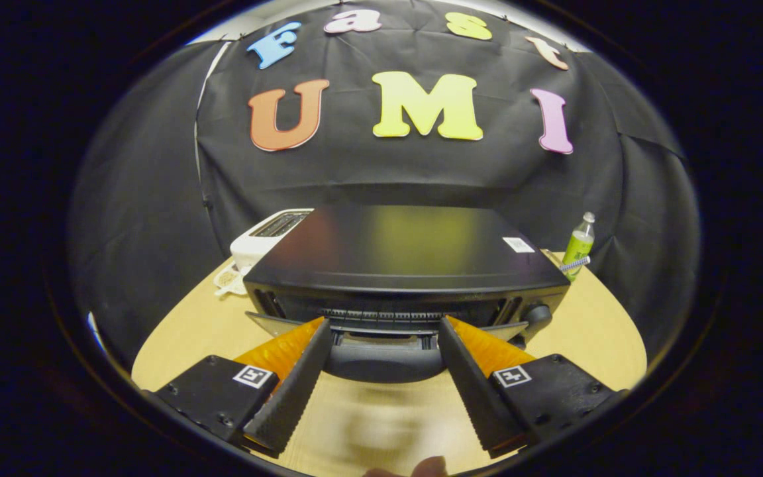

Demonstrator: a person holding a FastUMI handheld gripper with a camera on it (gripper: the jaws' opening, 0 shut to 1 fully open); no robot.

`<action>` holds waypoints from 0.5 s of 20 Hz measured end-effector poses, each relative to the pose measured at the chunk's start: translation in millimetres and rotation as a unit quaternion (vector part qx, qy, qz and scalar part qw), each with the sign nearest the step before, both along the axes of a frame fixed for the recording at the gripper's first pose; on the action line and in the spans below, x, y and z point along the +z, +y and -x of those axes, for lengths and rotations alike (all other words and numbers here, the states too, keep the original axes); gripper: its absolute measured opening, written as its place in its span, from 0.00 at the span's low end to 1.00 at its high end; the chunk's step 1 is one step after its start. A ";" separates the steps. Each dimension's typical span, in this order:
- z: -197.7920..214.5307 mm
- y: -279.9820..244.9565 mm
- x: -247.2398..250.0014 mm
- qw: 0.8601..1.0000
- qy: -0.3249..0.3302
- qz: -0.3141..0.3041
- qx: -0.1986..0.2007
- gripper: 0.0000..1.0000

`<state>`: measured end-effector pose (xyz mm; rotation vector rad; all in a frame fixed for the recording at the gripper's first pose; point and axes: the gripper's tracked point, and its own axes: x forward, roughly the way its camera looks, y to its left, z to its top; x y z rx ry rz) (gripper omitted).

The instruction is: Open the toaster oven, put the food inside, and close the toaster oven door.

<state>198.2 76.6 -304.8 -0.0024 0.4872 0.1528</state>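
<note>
A black toaster oven [401, 252] stands on the wooden table [183, 338], seen from above its front. Its door [381, 339] leans out toward me, partly open, with its silver side edges showing on both sides. The dark curved door handle [381, 363] lies between my fingers. My gripper [385, 324] is open, with its fingertips just in front of the oven's top front edge, one on each side of the handle. Neither finger [302, 377] presses on the handle.
A white slot toaster [262, 242] stands behind the oven's left corner, with a white cable bundle beside it. A green bottle [579, 246] stands at the oven's back right. A person's fingertip [431, 467] shows below the fingers.
</note>
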 end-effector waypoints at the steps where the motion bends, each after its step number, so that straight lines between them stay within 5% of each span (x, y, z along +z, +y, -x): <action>1: 8.7 -0.7 -3.3 1.000 0.000 0.005 0.002 1.00; 10: 79.2 -10.3 -73.4 0.995 0.081 0.045 0.042 1.00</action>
